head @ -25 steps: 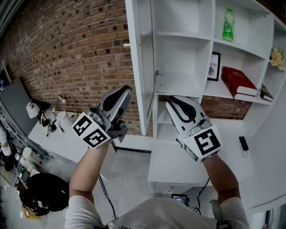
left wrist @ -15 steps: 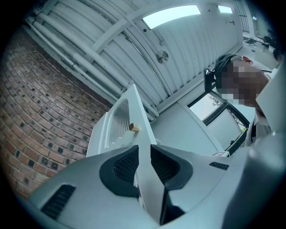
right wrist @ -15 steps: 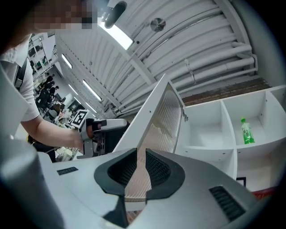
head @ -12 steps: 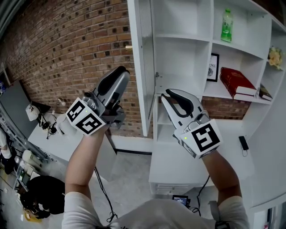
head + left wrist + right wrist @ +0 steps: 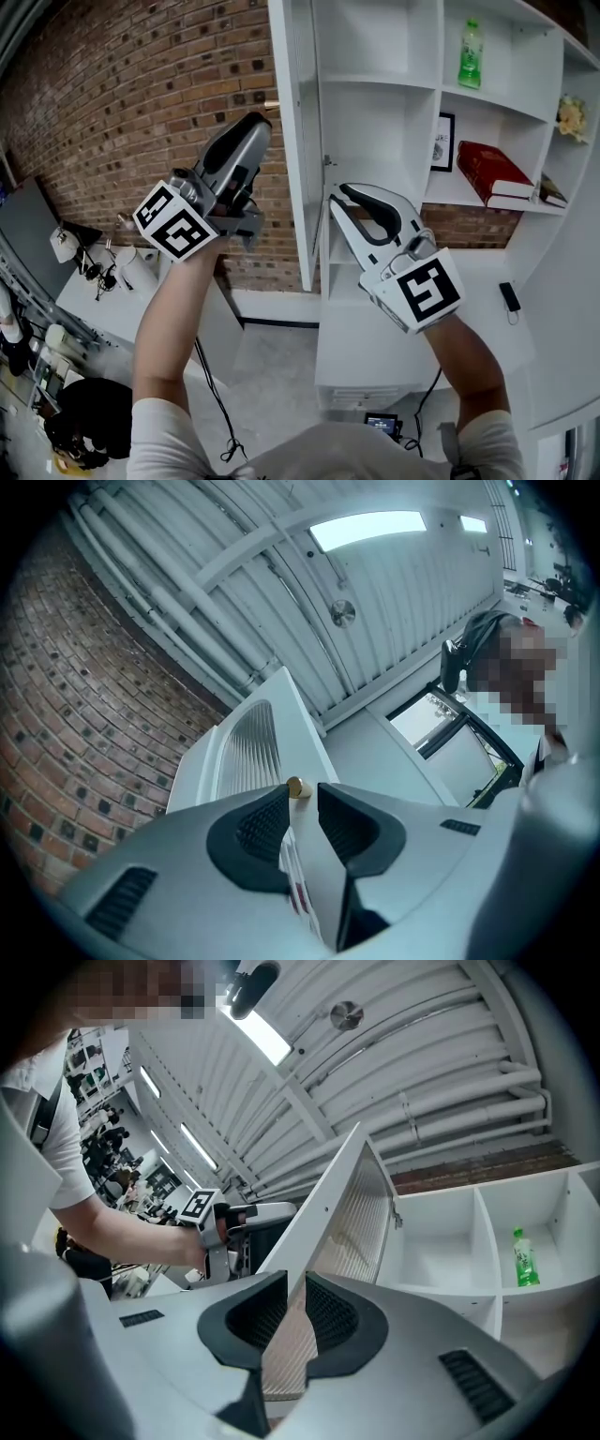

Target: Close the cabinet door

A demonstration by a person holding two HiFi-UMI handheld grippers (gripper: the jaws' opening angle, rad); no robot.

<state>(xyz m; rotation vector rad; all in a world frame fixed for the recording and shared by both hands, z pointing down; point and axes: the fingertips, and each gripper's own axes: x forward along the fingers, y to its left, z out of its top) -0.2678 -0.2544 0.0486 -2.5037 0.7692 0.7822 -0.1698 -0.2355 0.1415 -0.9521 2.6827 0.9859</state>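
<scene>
- Fingers of the left gripper (image 5: 304,803) stand a narrow gap apart and hold nothing; beyond their tips, just off the left one, we see a small brass knob (image 5: 297,787)
- Fingers of the right gripper (image 5: 296,1283) are likewise parted only slightly and clamp nothing; the ribbed panel showing through their gap lies beyond them, as we read it
- The cabinet door (image 5: 298,141) stands wide open, edge-on to the head view, projecting from the left side of the cabinet (image 5: 380,81) toward us; its long axis is vertical
- Key relation: the door lies between the two grippers; the left gripper is raised on the outer, knob-bearing side, next to the brick wall (image 5: 141,84); the right gripper is lower, on the inner side, near the door's edge and before the open shelves
- We judge that closing means swinging the free edge rightward over the compartment; the left gripper is the better placed to push, and the right appears to sit in the path of that swing
- Materials: the door is a white, smooth frame around a finely fluted panel; the knob is round and metallic; the finger pads are dark and cross-hatched
- Shelf contents, well clear of the door: a green bottle (image 5: 471,54) and a red book (image 5: 502,169)
</scene>
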